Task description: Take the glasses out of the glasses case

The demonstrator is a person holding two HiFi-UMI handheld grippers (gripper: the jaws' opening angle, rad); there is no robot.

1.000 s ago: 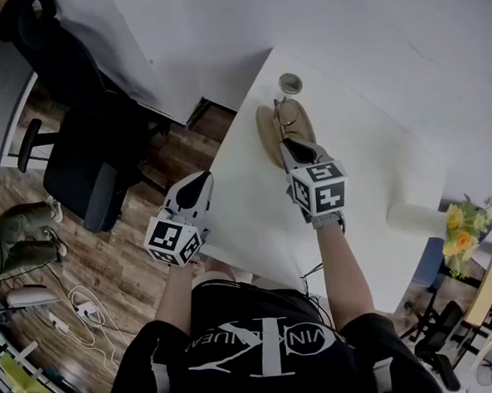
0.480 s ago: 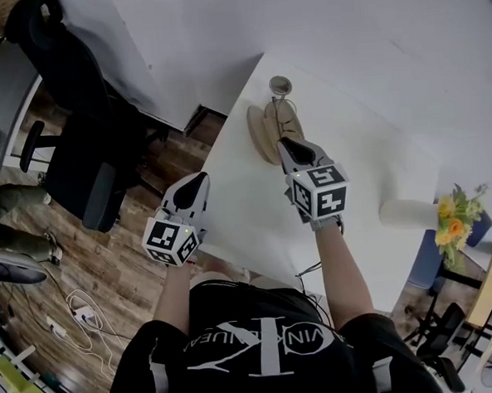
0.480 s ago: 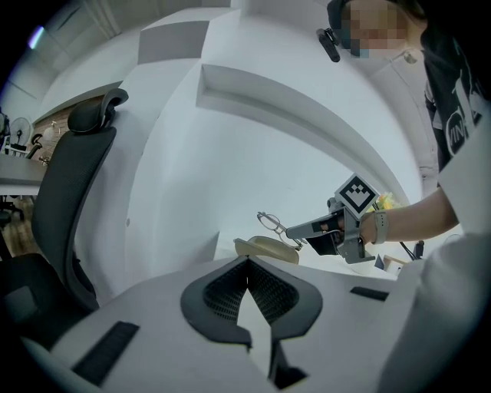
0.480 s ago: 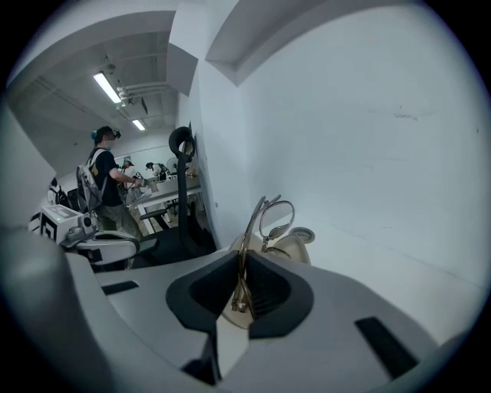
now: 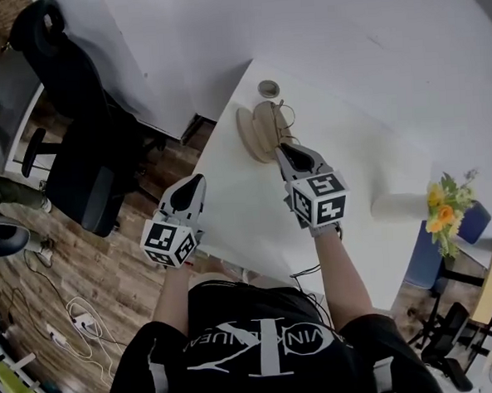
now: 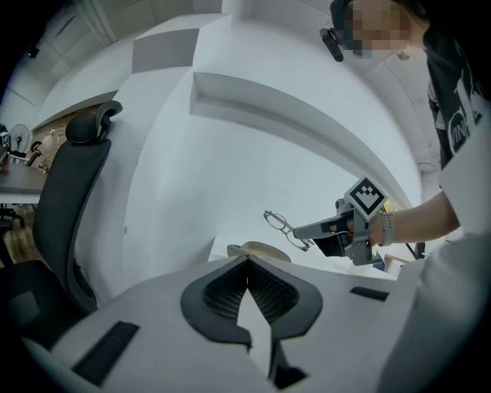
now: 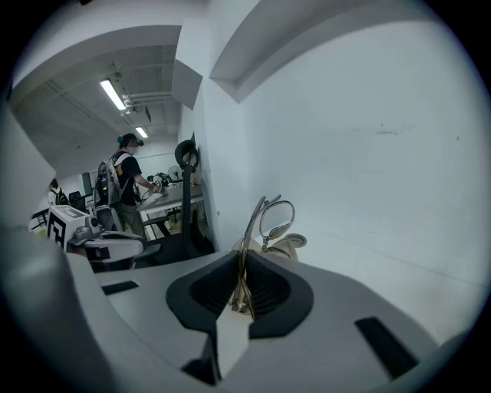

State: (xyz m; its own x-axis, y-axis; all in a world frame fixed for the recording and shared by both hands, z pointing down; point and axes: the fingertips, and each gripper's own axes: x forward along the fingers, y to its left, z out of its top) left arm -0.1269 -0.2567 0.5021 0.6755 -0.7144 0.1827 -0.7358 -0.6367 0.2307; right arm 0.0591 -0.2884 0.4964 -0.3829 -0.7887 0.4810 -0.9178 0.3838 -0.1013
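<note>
Glasses (image 7: 270,219) now hang clear above the tan case (image 5: 255,133), lifted out over the last second by the right gripper (image 7: 241,285), whose jaws clamp their folded arms. Removal looks essentially done. The left gripper (image 6: 247,285) hovers empty beside the table, jaws together.

overhead plus 2 low views, glasses (image 7: 276,219) shared
</note>
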